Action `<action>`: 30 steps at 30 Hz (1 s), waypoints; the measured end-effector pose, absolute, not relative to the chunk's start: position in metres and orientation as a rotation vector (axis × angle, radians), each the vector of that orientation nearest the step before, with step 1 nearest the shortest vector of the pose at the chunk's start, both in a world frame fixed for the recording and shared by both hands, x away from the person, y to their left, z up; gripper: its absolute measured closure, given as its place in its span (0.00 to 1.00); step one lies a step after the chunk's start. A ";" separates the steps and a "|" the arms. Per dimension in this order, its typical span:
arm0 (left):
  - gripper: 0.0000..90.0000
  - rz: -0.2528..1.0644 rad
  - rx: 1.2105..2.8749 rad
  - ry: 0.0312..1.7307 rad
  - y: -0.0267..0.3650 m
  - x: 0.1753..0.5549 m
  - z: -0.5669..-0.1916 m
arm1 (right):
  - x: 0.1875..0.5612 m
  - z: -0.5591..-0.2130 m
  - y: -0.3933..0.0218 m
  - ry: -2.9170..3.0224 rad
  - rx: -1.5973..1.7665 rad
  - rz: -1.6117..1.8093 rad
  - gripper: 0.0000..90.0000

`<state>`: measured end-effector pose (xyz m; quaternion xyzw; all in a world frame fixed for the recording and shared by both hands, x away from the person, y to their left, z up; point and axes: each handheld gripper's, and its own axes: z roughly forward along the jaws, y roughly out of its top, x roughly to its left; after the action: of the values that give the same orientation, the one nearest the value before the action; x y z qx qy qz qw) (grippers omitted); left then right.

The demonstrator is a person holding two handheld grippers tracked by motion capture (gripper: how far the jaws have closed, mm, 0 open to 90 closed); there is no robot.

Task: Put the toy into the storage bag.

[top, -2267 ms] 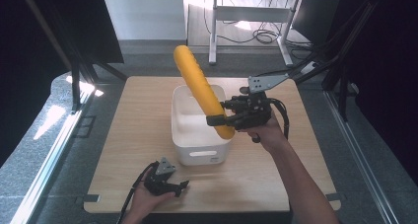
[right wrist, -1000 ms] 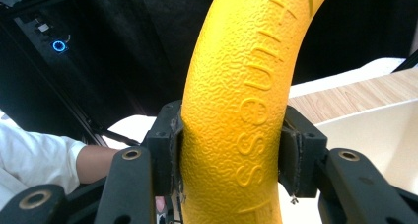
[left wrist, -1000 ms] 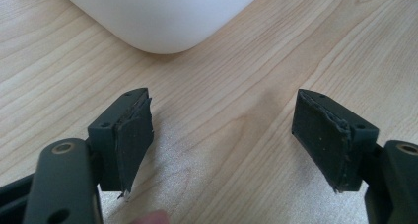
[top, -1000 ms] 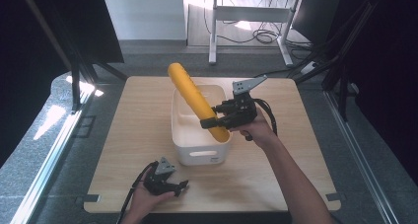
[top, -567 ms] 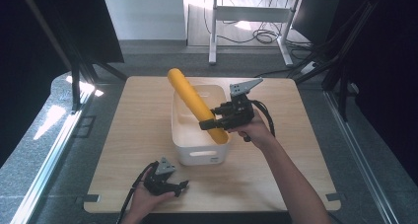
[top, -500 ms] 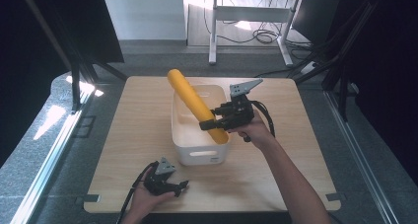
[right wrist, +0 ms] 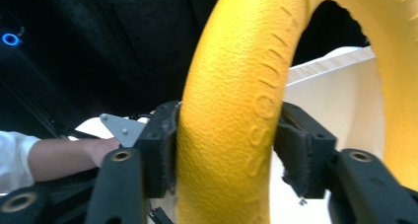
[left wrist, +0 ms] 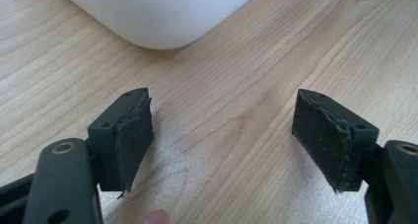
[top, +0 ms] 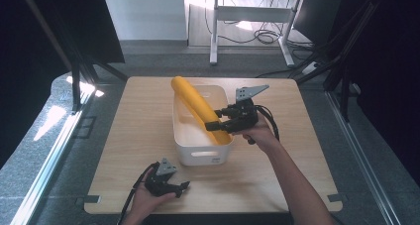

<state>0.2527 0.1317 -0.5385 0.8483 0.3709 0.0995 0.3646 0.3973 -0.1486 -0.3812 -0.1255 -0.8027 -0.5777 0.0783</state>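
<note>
The wooden table [top: 133, 150] carries a white plastic bin [top: 203, 153] near its middle, and a long yellow foam tube [top: 195, 106] leans slantwise in that bin, its lower end down in the bin's near right corner and its upper end jutting over the far left rim. The right claw [top: 219, 122] reaches in from the bin's right side, level with the rim, and straddles the tube's lower part; in the right gripper view the yellow tube [right wrist: 231, 135] fills the gap between the two black jaws, the left pad touching it while the right pad stands just beside it, so the grip has slackened, the jaws having just been opening with the tube between them. The left claw [top: 184, 186] rests on the table near its front edge, just in front of the bin, its jaws spread wide with nothing between them but bare wood [left wrist: 222, 135]
</note>
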 end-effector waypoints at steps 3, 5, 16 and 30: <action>0.26 0.255 2.182 0.953 0.131 0.253 -0.538 | 0.396 -0.381 -0.149 -2.428 -0.384 -1.722 0.45; 0.26 0.257 2.182 0.953 0.131 0.253 -0.538 | 0.396 -0.381 -0.149 -2.433 -0.383 -1.726 0.43; 0.26 0.258 2.178 0.956 0.132 0.253 -0.538 | 0.373 -0.369 -0.162 -2.435 -0.451 -1.958 0.34; 0.26 0.264 2.173 0.961 0.132 0.252 -0.538 | 0.357 -0.371 -0.199 -2.483 -0.559 -1.985 0.36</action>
<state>0.2524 0.1319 -0.5378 0.8457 0.3738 0.1028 0.3667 0.3571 -0.1986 -0.3714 -0.1730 -0.7686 -0.6143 -0.0430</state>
